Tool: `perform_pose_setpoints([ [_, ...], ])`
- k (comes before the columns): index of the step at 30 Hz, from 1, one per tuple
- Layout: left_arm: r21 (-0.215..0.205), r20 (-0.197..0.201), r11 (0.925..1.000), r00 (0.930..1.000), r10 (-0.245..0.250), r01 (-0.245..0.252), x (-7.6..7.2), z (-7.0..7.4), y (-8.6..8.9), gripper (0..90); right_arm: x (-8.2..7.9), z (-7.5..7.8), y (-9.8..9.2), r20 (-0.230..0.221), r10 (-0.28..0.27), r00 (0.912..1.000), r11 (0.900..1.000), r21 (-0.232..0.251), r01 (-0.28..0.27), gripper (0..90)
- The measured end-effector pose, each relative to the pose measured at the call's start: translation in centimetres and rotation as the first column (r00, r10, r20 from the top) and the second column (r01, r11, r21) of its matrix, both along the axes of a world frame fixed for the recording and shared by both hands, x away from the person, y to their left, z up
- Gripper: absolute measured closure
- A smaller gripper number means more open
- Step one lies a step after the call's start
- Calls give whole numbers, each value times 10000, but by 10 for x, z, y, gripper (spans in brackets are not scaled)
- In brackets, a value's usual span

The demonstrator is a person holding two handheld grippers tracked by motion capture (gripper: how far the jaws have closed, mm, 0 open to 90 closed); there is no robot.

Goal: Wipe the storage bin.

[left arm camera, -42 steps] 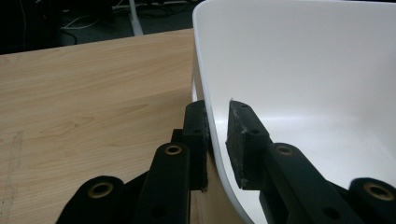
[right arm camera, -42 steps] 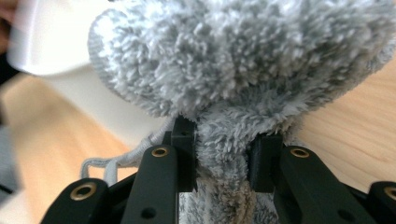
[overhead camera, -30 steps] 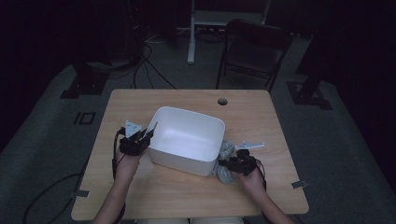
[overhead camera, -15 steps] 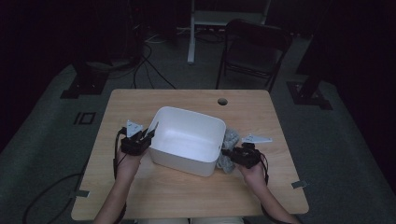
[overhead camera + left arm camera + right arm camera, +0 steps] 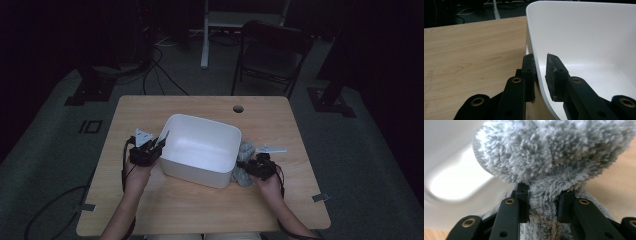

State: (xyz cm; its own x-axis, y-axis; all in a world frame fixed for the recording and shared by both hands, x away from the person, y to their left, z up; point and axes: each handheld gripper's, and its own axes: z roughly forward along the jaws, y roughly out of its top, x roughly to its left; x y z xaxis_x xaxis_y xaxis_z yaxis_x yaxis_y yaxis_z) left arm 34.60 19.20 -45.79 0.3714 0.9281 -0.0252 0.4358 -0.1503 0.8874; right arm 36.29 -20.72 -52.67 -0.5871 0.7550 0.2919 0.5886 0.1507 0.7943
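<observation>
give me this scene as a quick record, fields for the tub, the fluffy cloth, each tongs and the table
tub: white plastic tub, empty, on the table
cloth: grey fluffy cloth, bunched against the tub's right side, outside it
left tongs: left tongs straddle the tub's left wall, one jaw outside, one inside
right tongs: right tongs shut on a fold of the cloth
table: wooden table with a round hole near its far edge

White tub (image 5: 202, 150), grey fluffy cloth (image 5: 554, 157)
</observation>
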Motion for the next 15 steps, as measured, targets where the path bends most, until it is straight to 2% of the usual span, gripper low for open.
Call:
perform_pose_setpoints([
  [3,-1,1,10000,10000,-46,46,0,0,0,772,3,13,-5,396,-207,9990,9993,320,195,693],
  [5,15,-3,10000,10000,-25,25,0,0,0,772,7,13,-3,390,-278,9989,9993,253,269,694],
  [7,26,-11,10000,10000,-28,28,0,0,0,772,9,6,-2,173,-303,9994,9994,143,301,694],
  [9,30,-14,10000,10000,-11,11,0,0,-1,772,12,-5,2,-152,-230,9996,9992,-330,225,695],
  [11,-37,-1,9999,9999,103,-103,0,0,-1,772,15,-11,0,-456,-213,9987,9997,-115,208,694],
  [13,-64,20,9998,9998,197,-197,0,0,-1,773,15,-1,-1,-198,-260,9995,9996,-148,257,693],
  [15,-153,47,9995,9996,275,-275,-1,-1,-2,773,14,15,-6,202,-306,9993,9994,157,303,692],
])
